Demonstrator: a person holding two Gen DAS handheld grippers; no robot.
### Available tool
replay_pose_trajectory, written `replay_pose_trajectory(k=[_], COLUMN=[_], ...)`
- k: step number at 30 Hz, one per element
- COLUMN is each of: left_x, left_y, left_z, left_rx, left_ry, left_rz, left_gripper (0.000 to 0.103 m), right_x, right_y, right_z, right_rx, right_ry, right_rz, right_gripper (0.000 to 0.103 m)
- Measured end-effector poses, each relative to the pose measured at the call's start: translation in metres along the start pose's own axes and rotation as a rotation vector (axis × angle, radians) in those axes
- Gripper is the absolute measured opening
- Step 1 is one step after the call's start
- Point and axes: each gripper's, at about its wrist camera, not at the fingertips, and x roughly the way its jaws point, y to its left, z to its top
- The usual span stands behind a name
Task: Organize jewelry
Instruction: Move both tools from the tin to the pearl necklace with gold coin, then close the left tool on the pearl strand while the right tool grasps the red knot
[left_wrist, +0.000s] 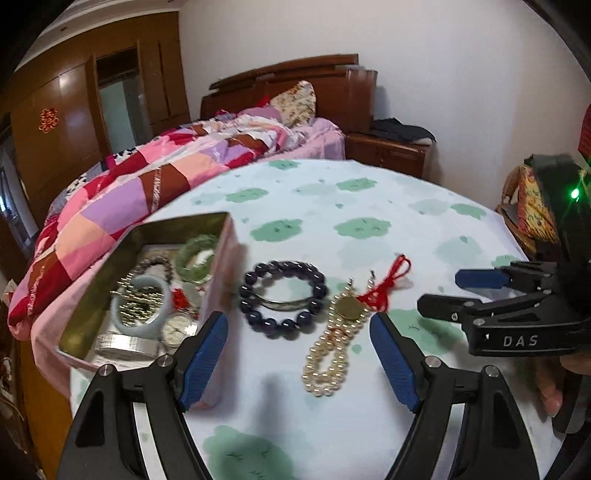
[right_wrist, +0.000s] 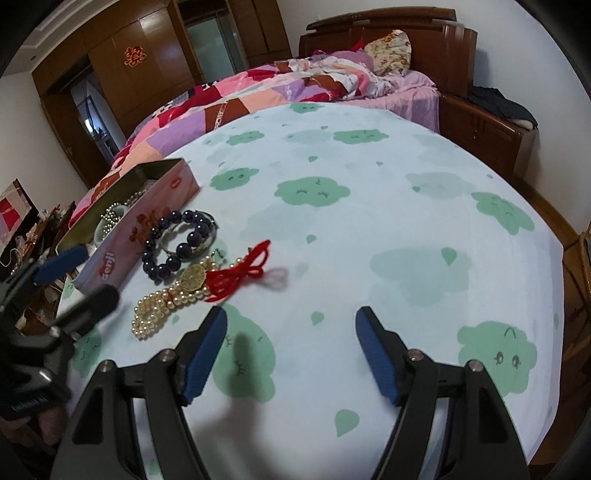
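Pearl strand (left_wrist: 334, 345) lies on the bench (left_wrist: 424, 229), its long axis running near to far, just ahead of my left hand-held gripper (left_wrist: 299, 354), whose jaws stand spread and empty. My right hand-held gripper (right_wrist: 290, 354), also spread, sits farther right; tin (left_wrist: 221, 266) left.

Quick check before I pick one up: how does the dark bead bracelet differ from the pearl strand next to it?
The dark bead bracelet has large purple-black beads; the pearl strand has small cream ones. The bracelet lies as one open ring, while the strand is doubled up into a long bunch. The strand has a gold disc and red cord at its end; the bracelet has neither. Both lie on the cloth outside the tin.
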Motion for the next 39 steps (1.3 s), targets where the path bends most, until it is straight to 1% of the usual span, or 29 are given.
replay_pose_trajectory(k=[2,4,5,6,7,8,9,10,11,12,13,16,17,18,19,25,30,33,34,35,36,39], left_x=[0.007,0.014,0.018,0.023,0.027,0.032,0.037,0.041,0.041,0.039,0.036,0.025,0.021,0.018,0.017,0.015,0.014,0.013,0.013,0.013,0.013,0.013], left_y=[-0.004,-0.008,-0.010,-0.011,-0.011,-0.011,-0.010,-0.009,-0.006,-0.004,-0.002,0.006,0.009,0.010,0.011,0.011,0.012,0.013,0.013,0.012,0.012,0.010], left_z=[-0.001,-0.003,-0.003,-0.003,-0.003,-0.003,-0.004,-0.006,-0.007,-0.007,-0.009,-0.011,-0.012,-0.013,-0.013,-0.013,-0.014,-0.014,-0.014,-0.014,-0.014,-0.014], left_rx=[0.003,0.014,0.025,0.032,0.031,0.030,0.027,0.015,0.005,-0.006,-0.014,-0.052,-0.062,-0.068,-0.070,-0.071,-0.071,-0.069,-0.069,-0.066,-0.063,-0.054], left_ry=[0.023,0.050,0.067,0.091,0.109,0.140,0.166,0.194,0.198,0.192,0.180,0.131,0.114,0.103,0.100,0.097,0.093,0.094,0.094,0.093,0.093,0.089], left_rz=[-0.024,-0.030,-0.039,-0.052,-0.062,-0.082,-0.100,-0.121,-0.134,-0.167,-0.187,-0.163,-0.158,-0.157,-0.157,-0.162,-0.176,-0.182,-0.181,-0.180,-0.180,-0.174], left_gripper=[0.079,0.079,0.078,0.073,0.060,0.050,0.045,0.031,0.017,0.012,0.012,0.012,0.012,0.012,0.012,0.012,0.012,0.012,0.012,0.012,0.012,0.012], right_x=[0.000,-0.001,-0.001,-0.001,-0.001,-0.001,0.000,0.000,0.000,-0.001,-0.001,-0.002,-0.002,-0.002,-0.002,0.009,0.023,0.032,0.031,0.030,0.031,0.032], right_y=[-0.001,-0.001,-0.001,-0.001,-0.002,-0.002,-0.002,-0.002,-0.003,-0.003,-0.003,0.000,0.001,0.003,0.005,0.022,0.025,0.025,0.025,0.025,0.024,0.021], right_z=[0.000,-0.001,-0.001,-0.001,-0.001,-0.001,-0.001,-0.001,-0.002,-0.002,-0.002,0.001,0.004,0.006,0.008,0.023,0.028,0.026,0.026,0.026,0.025,0.025], right_rx=[0.003,0.003,0.004,0.005,0.005,0.006,0.008,0.009,0.012,0.016,0.019,0.023,0.022,0.016,0.012,-0.022,-0.007,-0.002,-0.003,-0.002,-0.001,0.015], right_ry=[-0.003,-0.002,-0.004,-0.004,-0.005,-0.006,-0.007,-0.009,-0.010,-0.012,-0.014,-0.016,-0.017,-0.017,-0.016,0.005,0.033,0.041,0.039,0.038,0.044,0.055], right_rz=[0.001,0.003,0.003,0.003,0.003,0.003,0.004,0.005,0.007,0.009,0.009,0.024,0.032,0.040,0.045,0.069,0.082,0.090,0.089,0.106,0.115,0.128], right_gripper=[0.075,0.075,0.075,0.075,0.075,0.075,0.075,0.075,0.075,0.075,0.075,0.074,0.067,0.064,0.062,0.058,0.054,0.048,0.045,0.031,0.026,0.019])
